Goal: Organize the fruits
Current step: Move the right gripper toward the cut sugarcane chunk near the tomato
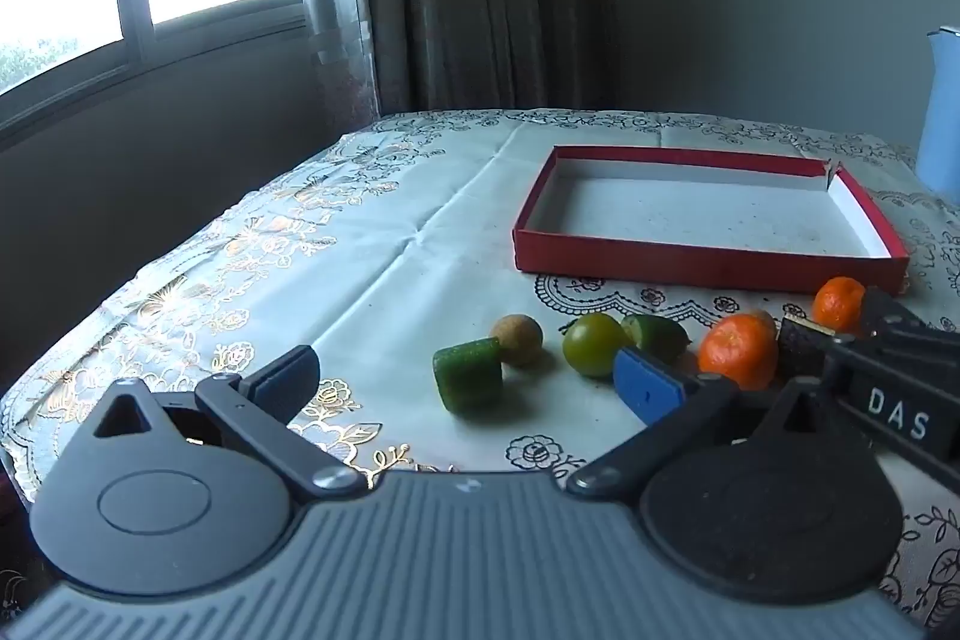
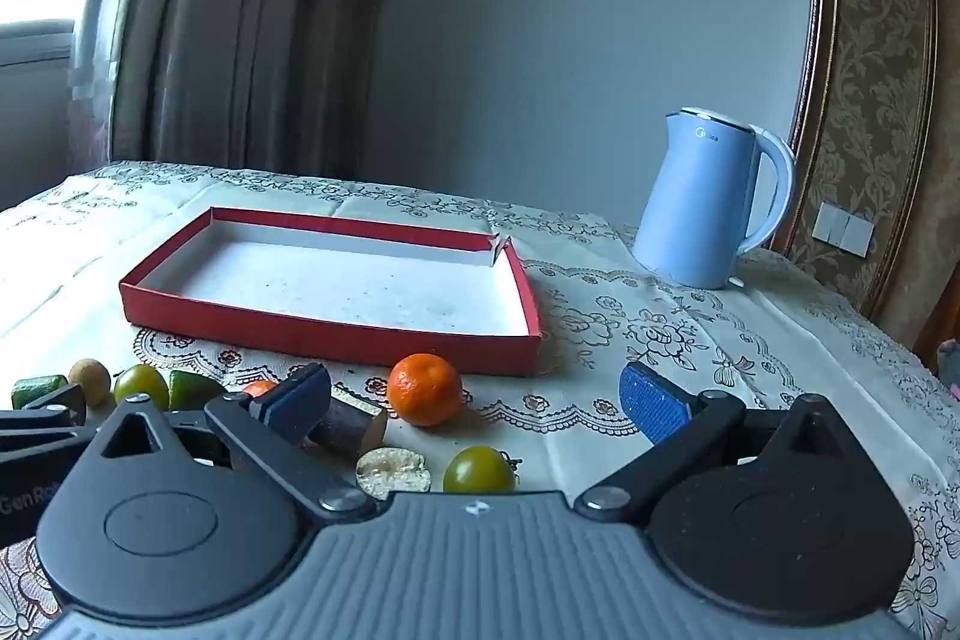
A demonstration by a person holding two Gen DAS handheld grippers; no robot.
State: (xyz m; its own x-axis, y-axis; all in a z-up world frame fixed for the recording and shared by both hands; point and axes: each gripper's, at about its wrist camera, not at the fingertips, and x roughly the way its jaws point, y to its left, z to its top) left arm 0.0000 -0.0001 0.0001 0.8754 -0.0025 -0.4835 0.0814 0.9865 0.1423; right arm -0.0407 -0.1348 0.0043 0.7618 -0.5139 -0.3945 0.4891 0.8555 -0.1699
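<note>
A shallow red box (image 1: 708, 263) with a white, bare floor lies on the tablecloth. In front of it is a row of fruit: a cut green piece (image 1: 468, 379), a small brown round fruit (image 1: 519, 338), a round green fruit (image 1: 594, 343), another green piece (image 1: 657, 334) and two mandarins (image 1: 739, 349) (image 1: 839, 303). My left gripper (image 1: 465, 367) hangs open just short of the green piece, holding nothing. My right gripper (image 2: 480, 388) is open too, with a mandarin (image 2: 425, 389), a round green fruit (image 2: 479, 470) and a cut half fruit (image 2: 393, 471) lying ahead of it.
A light blue kettle (image 2: 708, 202) stands at the back right of the table, right of the red box (image 2: 324, 334). A dark stick-like piece (image 2: 351, 424) lies beside the right gripper's left finger. The patterned tablecloth (image 1: 360, 250) drops off at the left edge, with a window and curtain beyond.
</note>
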